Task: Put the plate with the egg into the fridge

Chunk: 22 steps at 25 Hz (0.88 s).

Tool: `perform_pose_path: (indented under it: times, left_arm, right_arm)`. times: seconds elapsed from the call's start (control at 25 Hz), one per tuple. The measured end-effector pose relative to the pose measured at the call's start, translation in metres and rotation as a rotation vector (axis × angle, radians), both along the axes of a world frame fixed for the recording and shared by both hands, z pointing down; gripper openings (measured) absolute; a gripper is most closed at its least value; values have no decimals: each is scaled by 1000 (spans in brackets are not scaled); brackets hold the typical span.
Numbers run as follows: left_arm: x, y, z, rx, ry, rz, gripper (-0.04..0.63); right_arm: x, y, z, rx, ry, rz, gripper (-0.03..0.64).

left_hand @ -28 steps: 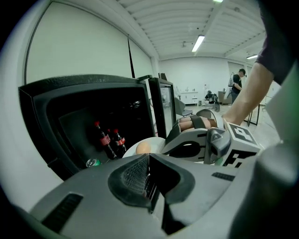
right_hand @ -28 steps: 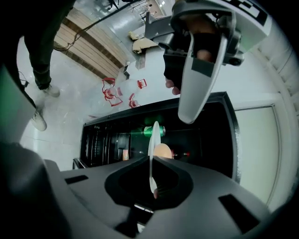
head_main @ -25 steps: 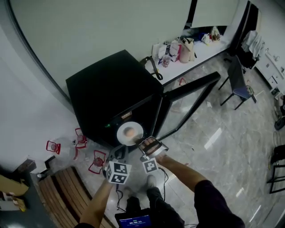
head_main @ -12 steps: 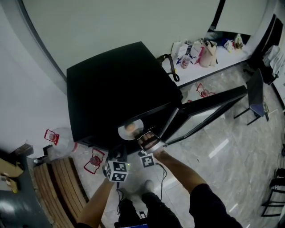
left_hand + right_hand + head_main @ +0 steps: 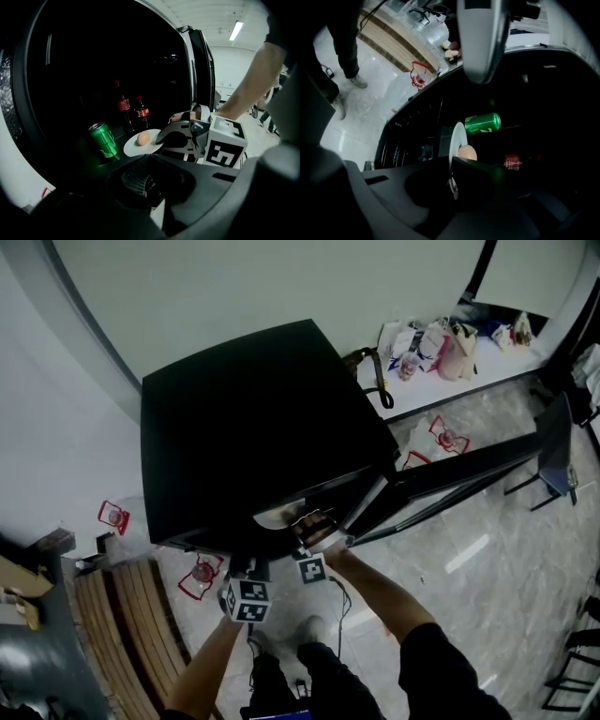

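Right gripper [image 5: 452,183] clamped the white plate's [image 5: 140,146] near rim, egg [image 5: 144,138] on top, plate held just inside the open fridge [image 5: 253,427]. The shelf lay straight ahead of the jaws, with a green can [image 5: 104,139] just beside the plate, towards frame left.

fridge door [image 5: 450,486] open, green can [image 5: 104,139], bottles [image 5: 124,109] inside

In the head view the fridge [image 5: 234,427] top covers all but a sliver of the plate [image 5: 276,516]. In the right gripper view its near rim vanishes between the dark jaws of the right tool [image 5: 452,186].
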State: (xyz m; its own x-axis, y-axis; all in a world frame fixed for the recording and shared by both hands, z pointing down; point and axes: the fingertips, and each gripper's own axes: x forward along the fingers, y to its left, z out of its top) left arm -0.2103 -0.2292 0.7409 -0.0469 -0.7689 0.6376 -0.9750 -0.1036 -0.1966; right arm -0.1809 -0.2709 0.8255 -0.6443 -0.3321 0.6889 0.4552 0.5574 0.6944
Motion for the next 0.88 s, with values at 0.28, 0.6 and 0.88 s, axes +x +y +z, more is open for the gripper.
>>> perform_pose_path:
  times: [0.28,0.6,0.88]
  left_arm:
    - [0,1,7,-19,-3,-24,8]
    - [2,14,8,-45,8,-30,8]
    - [8,25,7,-35,-5,-34,8]
  right_arm:
    - [-10,-12,-12,18,-43,38,106]
    - [0,-8,-8,19,5,51,138]
    - [10,-1,-10,26,-14,72,138]
